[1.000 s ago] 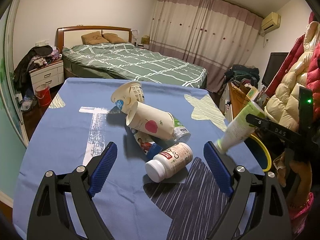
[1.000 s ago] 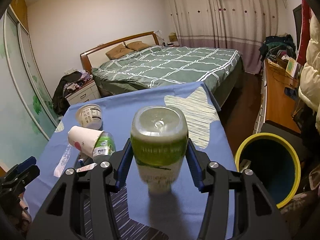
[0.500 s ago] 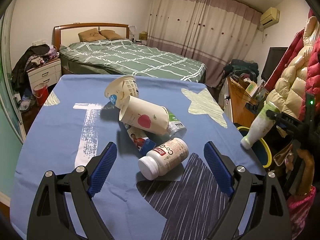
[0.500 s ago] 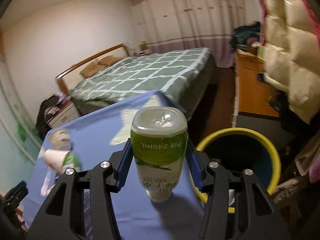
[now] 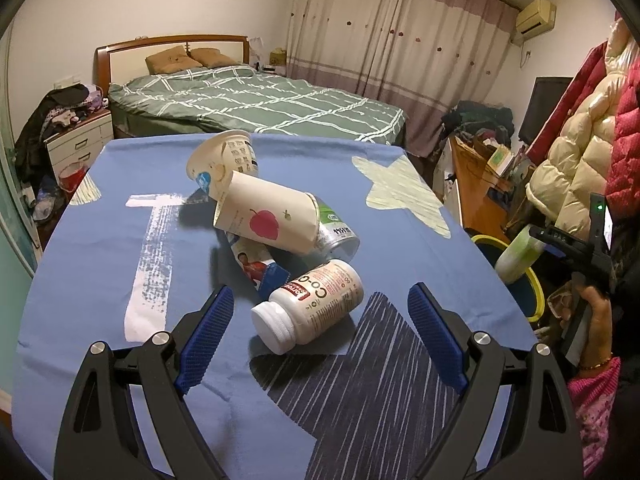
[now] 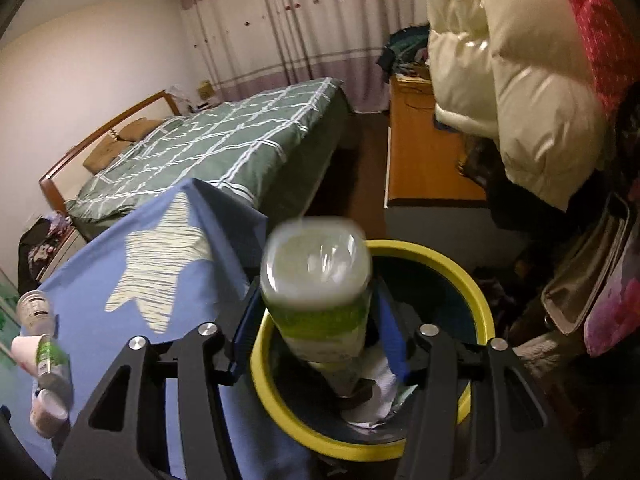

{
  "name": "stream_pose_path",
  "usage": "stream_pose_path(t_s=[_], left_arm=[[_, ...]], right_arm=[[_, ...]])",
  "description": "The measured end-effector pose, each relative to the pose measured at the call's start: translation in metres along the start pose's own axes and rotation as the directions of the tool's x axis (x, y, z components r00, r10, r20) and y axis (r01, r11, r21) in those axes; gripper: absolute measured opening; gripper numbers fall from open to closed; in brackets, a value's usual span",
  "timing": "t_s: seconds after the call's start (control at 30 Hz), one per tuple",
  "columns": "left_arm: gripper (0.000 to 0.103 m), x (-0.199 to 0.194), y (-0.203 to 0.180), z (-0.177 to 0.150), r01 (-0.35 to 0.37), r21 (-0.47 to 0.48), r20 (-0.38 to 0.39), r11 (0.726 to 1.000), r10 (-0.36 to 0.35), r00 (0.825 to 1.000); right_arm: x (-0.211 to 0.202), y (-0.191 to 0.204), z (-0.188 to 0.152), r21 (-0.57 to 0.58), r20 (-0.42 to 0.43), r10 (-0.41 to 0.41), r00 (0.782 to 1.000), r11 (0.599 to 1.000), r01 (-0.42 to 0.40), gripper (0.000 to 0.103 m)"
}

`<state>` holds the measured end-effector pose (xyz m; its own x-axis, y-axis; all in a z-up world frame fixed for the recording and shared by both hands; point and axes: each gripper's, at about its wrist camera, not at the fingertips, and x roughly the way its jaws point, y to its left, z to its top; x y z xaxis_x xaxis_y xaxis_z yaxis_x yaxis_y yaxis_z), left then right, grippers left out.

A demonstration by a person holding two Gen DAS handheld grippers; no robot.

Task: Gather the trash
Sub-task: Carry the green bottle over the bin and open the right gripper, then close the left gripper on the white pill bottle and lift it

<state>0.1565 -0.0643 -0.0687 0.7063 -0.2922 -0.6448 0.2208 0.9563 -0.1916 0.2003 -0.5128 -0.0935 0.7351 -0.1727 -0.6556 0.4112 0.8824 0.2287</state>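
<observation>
One blurred green-labelled bottle (image 6: pixel 316 292), cap down, above bin (image 6: pixel 476 304).

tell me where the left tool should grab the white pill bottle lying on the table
Grip the pill bottle across its labelled body, coming down from above with the open left tool. It lies on its side, cap toward the camera, so the round flanks face the two fingers.

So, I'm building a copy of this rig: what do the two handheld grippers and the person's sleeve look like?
Both the left gripper and the right gripper have black angular frames with triangular cut-outs, silver pivot bolts and blue ribbed finger pads. The right one carries a green indicator light. The sleeve is pink and speckled, with a thin bracelet.
</observation>
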Motion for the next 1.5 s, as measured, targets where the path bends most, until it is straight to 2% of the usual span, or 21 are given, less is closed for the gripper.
stream_pose_path(t_s=[0.13, 0.27, 0.47, 0.73, 0.93, 1.13, 1.3, 1.5], left_arm=[[0.088, 0.009, 0.001, -0.002, 0.001, -0.003, -0.021, 1.000, -0.001, 1.000], [0.088, 0.024, 0.002, -0.006, 0.003, -0.004, -0.057, 1.000, -0.003, 0.998], [0.087, 0.047, 0.003, -0.012, -0.011, 0.001, -0.106, 1.000, 0.012, 0.994], [0.088, 0.069, 0.006, -0.012, -0.032, -0.037, -0.144, 0.999, 0.027, 0.989], [0.093, 0.080, 0.006, -0.011, -0.075, -0.135, -0.177, 0.988, 0.051, 0.983], [0.094, 0.089, 0.007, -0.010, -0.143, -0.248, -0.172, 0.958, 0.102, 0.980], [0.097, 0.096, -0.006, -0.005, -0.215, -0.239, -0.160, 0.947, 0.180, 0.971], [0.096, 0.111, -0.011, -0.008, -0.260, -0.216, -0.172, 0.941, 0.225, 0.959]], right_arm=[[-0.001, 0.005, -0.009, -0.019, 0.009, 0.031, 0.999, 0.999, -0.031, 0.054], [-0.002, 0.029, -0.025, -0.085, 0.023, 0.066, 0.998, 0.994, -0.064, 0.056], [0.007, 0.054, -0.036, -0.153, -0.003, 0.098, 0.995, 0.983, -0.097, 0.057], [0.007, 0.066, -0.038, -0.173, -0.022, 0.086, 0.996, 0.981, -0.089, 0.058], [0.008, 0.066, -0.036, -0.165, -0.032, 0.101, 0.994, 0.981, -0.105, 0.058], [0.012, 0.065, -0.036, -0.161, -0.044, 0.119, 0.992, 0.979, -0.125, 0.058], [0.014, 0.062, -0.035, -0.139, -0.058, 0.140, 0.988, 0.979, -0.147, 0.058], [0.015, 0.063, -0.037, -0.142, -0.060, 0.149, 0.987, 0.978, -0.156, 0.058]])
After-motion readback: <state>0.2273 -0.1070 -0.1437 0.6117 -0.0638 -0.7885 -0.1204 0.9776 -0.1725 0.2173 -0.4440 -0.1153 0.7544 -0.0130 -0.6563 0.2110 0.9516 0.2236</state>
